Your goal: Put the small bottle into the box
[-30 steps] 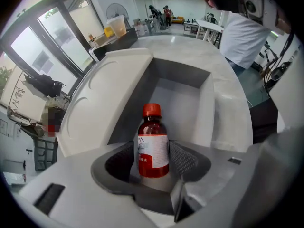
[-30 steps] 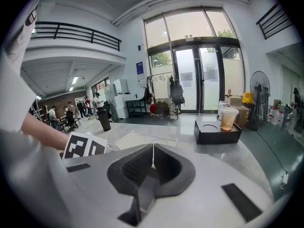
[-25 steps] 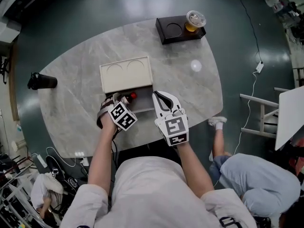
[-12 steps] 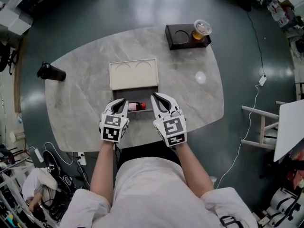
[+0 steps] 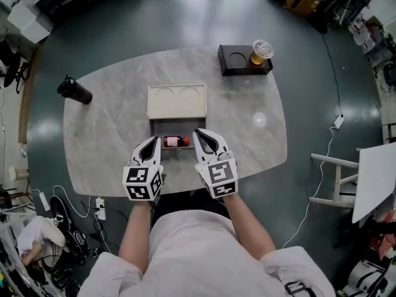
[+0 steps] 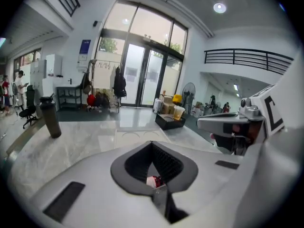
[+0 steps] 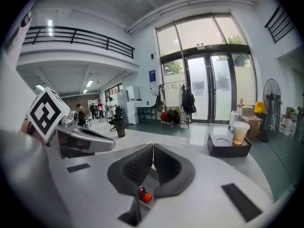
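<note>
Both pressed together, left claw (image 5: 151, 142) and right claw (image 5: 198, 134) point forward, flanking small bottle (image 5: 176, 142)

Small bottle (image 5: 175, 142), red cap, lying sideways inside open cream-lidded box (image 5: 162, 127)

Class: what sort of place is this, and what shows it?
Probably a large lobby or open workspace: tall glass doors, a railed balcony above, and a big marble table.

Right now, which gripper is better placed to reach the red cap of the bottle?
Right. The right gripper is shut, its tips close to the red cap; the left gripper faces the other end of the bottle.
</note>
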{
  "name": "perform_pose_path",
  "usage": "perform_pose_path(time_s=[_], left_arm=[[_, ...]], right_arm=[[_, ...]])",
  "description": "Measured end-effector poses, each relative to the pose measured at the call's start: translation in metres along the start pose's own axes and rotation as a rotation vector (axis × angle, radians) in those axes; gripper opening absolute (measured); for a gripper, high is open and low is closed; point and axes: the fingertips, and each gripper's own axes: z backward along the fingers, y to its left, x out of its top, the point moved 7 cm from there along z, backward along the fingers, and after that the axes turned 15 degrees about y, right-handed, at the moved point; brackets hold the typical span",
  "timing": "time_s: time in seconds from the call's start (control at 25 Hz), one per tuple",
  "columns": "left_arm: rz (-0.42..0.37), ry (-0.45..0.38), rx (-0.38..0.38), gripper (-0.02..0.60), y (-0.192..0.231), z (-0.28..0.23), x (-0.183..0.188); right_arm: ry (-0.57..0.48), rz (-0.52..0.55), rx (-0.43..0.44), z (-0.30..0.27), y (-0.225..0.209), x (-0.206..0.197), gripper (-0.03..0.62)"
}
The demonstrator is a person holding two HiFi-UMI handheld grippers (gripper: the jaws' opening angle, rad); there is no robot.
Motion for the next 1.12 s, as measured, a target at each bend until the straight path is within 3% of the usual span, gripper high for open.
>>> perform_pose_path(time_s=[0.16,0.32,0.64,0.8,1.12], left_arm=[[-0.037,-0.129,0.052,0.020,-0.011,0.029,0.025],[-0.122,-0.235,0.119,0.020,-0.029,0.059,0.053],[-0.148,-0.474,0.128,0.020,-0.050,0.110,0.099],[-0.142,-0.524,0.145,0.020,-0.048,0.129,0.114],[-0.138,-0.564,0.159,0.020,-0.056,0.138,0.121]], right_arm=[[-0.094,0.022,-0.053,0.025,-0.005,0.019,0.025],[-0.203,0.051,-0.089,0.058,-0.007,0.046,0.025],[-0.425,0.142,-0.143,0.114,-0.014,0.101,0.025],[-0.495,0.160,-0.161,0.133,-0.015,0.115,0.025],[-0.508,0.205,-0.173,0.138,-0.013,0.113,0.025]])
